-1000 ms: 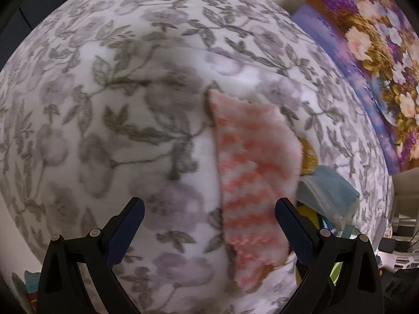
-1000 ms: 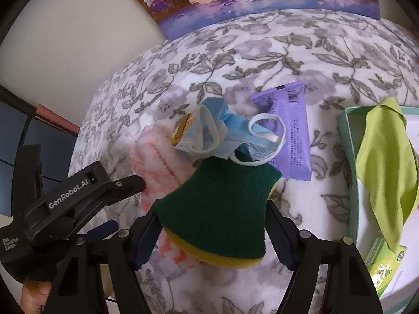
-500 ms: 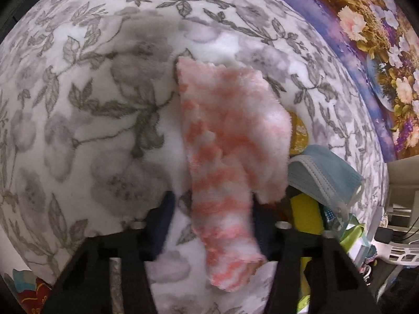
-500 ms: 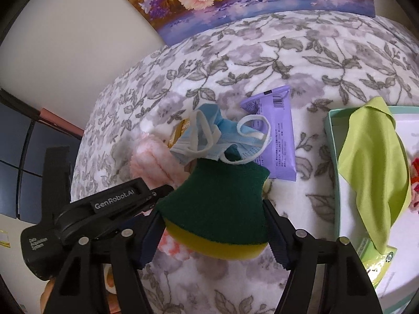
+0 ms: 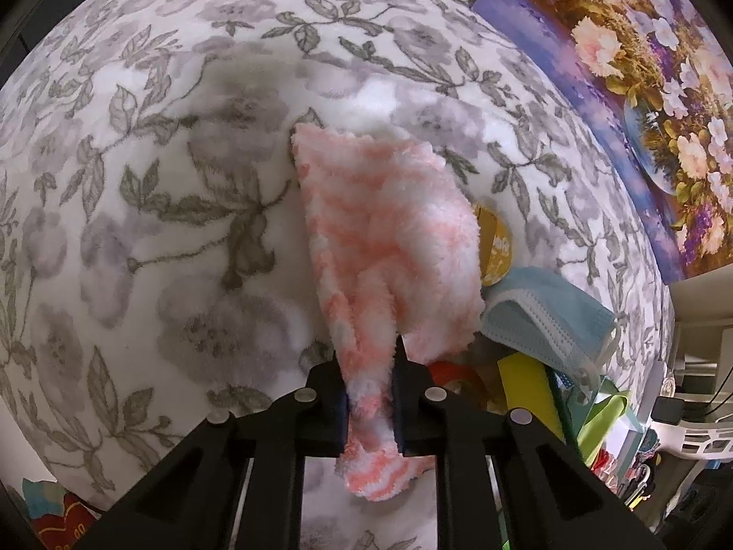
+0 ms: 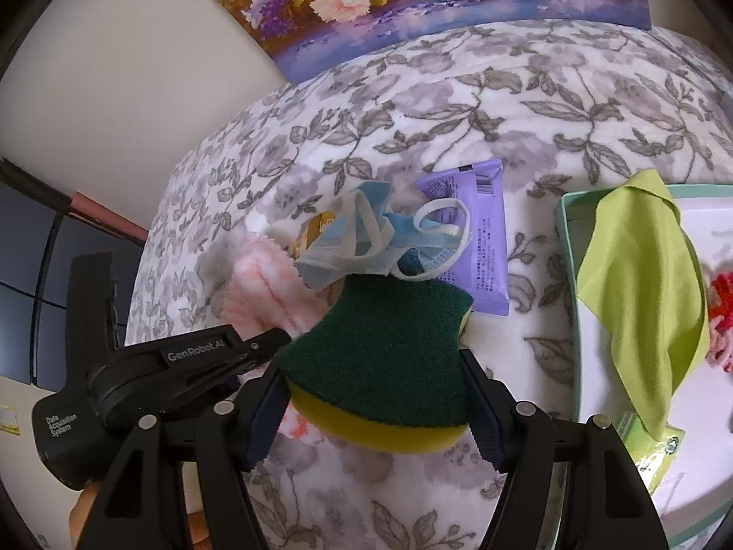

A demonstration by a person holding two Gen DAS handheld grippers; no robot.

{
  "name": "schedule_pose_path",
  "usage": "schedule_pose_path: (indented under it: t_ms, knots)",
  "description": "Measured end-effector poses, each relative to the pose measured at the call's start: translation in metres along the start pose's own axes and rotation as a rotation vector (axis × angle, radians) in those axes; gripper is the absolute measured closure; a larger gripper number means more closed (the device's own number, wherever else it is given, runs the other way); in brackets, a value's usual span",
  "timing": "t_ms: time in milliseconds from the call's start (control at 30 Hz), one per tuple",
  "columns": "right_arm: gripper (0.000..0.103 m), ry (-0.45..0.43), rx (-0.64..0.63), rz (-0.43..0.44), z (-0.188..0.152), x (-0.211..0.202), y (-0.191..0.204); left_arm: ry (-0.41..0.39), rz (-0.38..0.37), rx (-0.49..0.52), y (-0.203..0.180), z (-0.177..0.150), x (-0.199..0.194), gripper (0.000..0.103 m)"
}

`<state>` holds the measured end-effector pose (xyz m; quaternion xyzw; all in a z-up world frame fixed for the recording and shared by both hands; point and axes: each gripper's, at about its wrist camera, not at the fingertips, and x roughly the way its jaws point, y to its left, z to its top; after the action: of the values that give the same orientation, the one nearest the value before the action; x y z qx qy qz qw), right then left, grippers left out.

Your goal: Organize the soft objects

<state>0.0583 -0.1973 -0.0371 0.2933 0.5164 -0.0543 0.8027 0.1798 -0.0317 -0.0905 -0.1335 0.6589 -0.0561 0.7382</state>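
Note:
A fluffy pink-and-white cloth [image 5: 389, 238] lies on the floral blanket [image 5: 160, 183]. My left gripper [image 5: 370, 405] is shut on the cloth's near end. The cloth [image 6: 256, 288] also shows in the right wrist view, with the left gripper's body [image 6: 151, 366] beside it. My right gripper [image 6: 378, 417] is shut on a green-and-yellow sponge [image 6: 380, 366] and holds it above the blanket. A blue face mask [image 6: 366, 247] lies just beyond the sponge and right of the cloth [image 5: 545, 311].
A purple packet [image 6: 481, 243] lies beside the mask. A teal-rimmed box [image 6: 568, 284] at the right holds a lime-green cloth [image 6: 641, 298] and a red item [image 6: 721, 302]. A round gold packet [image 5: 495, 247] sits by the pink cloth. A flower painting [image 6: 412, 0] leans at the back.
My left gripper has moved in over the pink cloth and shut on its near end. My right gripper still holds the sponge, almost in the same place.

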Motion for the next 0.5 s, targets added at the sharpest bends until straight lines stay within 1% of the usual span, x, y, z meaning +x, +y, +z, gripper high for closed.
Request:
schedule_pose_path:
  t_ms: [333, 500]
  knots:
    - [0.031, -0.017, 0.011, 0.015, 0.002, -0.012, 0.001, -0.050, -0.021, 0.001, 0.012, -0.005, -0.029, 0.090]
    - [0.031, -0.038, 0.008, 0.024, 0.004, -0.025, 0.006, -0.092, -0.031, -0.001, 0.012, -0.003, -0.044, 0.090]
